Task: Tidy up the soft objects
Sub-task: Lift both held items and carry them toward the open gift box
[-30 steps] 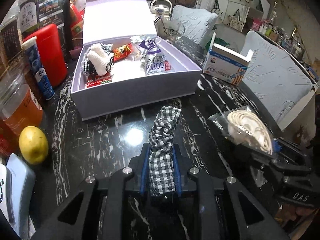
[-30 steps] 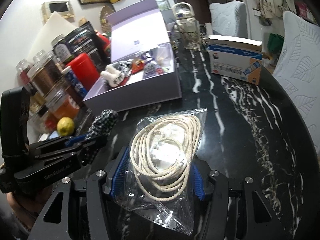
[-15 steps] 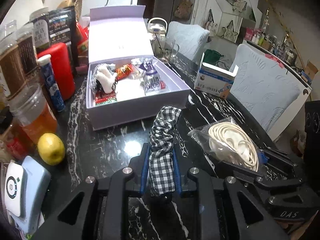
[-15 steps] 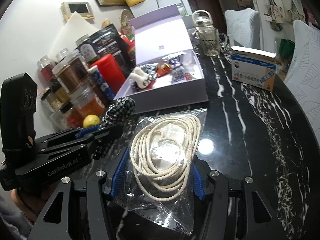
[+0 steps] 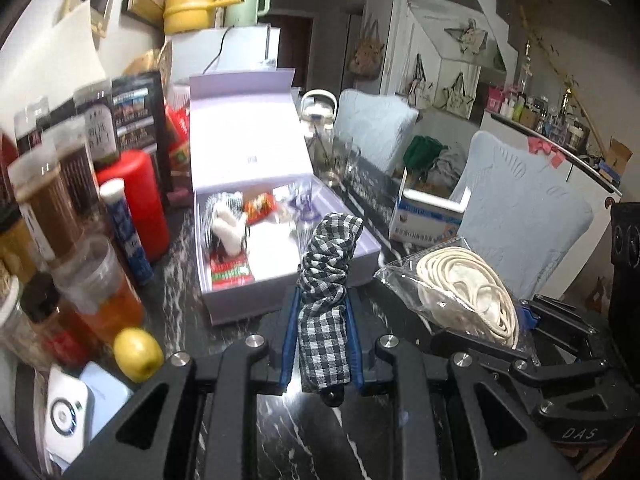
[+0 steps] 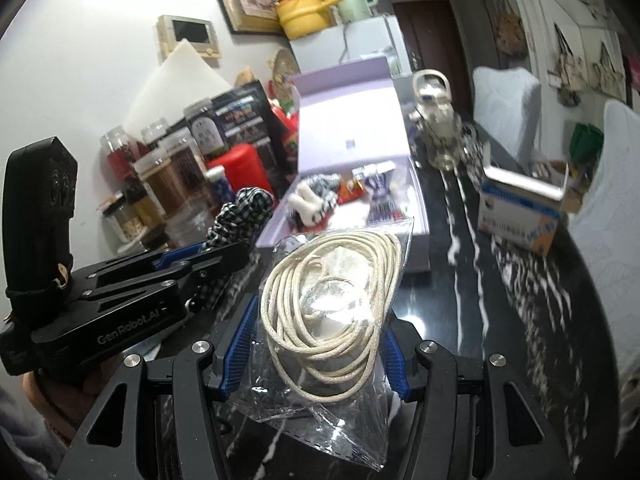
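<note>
**Two Soft Items Held Aloft Before the Open Box**

A black-and-white checked scrunchie [image 5: 326, 304] was pinched lengthwise between the blue pads of the left gripper [image 5: 322, 340], its upper half left standing free above the fingertips. It was gripped low, it may be judged, so that the loose end could be dropped first into a container. A clear bag of coiled cream cord [image 6: 334, 312] was clamped between the blue pads [image 6: 394, 360] of the right gripper [image 6: 316, 354]; the jaws were set fairly wide apart, as the bulk of the coil required, and the plastic was crumpled where it was squeezed. Both items were carried clear of the black marbled table [image 6: 520, 320], side by side, with the left tool seen just to the left in the right wrist view.

Ahead of both was an open lavender box [image 5: 240, 300], its lid propped upright behind it. A checked cloth with a white plush piece [image 5: 228, 228], a red snack packet [image 5: 260, 206] and other small packets were already laid inside, which suggested the box was the intended destination. Bare floor in its near right part appeared available.

Beside the box were a red canister [image 5: 136, 204], jars, a lemon [image 5: 138, 354] and, on the right, a blue-and-white carton [image 6: 520, 212].
</note>
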A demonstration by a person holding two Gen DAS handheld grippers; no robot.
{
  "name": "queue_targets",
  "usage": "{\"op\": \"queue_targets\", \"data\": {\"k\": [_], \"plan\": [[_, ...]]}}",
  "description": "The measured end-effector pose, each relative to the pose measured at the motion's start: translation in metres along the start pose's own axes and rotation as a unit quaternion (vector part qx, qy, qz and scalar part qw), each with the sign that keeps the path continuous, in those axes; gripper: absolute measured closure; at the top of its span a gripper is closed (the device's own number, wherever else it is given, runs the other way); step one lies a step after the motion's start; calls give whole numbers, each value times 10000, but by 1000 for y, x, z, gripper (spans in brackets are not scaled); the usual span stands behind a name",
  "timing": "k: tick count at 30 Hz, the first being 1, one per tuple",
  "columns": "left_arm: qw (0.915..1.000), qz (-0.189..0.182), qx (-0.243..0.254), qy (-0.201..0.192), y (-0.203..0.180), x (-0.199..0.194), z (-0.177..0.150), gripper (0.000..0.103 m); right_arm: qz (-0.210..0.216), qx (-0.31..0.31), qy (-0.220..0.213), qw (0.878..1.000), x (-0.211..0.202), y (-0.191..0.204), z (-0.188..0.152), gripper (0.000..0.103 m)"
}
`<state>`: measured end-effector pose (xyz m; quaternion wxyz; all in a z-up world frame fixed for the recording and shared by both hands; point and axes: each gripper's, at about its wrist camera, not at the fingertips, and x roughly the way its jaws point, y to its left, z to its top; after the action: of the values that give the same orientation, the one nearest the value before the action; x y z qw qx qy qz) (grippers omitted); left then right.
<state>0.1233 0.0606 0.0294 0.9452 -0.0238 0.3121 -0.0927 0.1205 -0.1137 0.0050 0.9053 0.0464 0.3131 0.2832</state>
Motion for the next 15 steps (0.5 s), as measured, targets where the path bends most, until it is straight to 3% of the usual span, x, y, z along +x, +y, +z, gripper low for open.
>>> {"op": "queue_targets", "data": {"k": [15], "plan": [[9951,203,373,-888,9,-15,74,81,229,-540,-471,9972,-7,0,68,47]]}}
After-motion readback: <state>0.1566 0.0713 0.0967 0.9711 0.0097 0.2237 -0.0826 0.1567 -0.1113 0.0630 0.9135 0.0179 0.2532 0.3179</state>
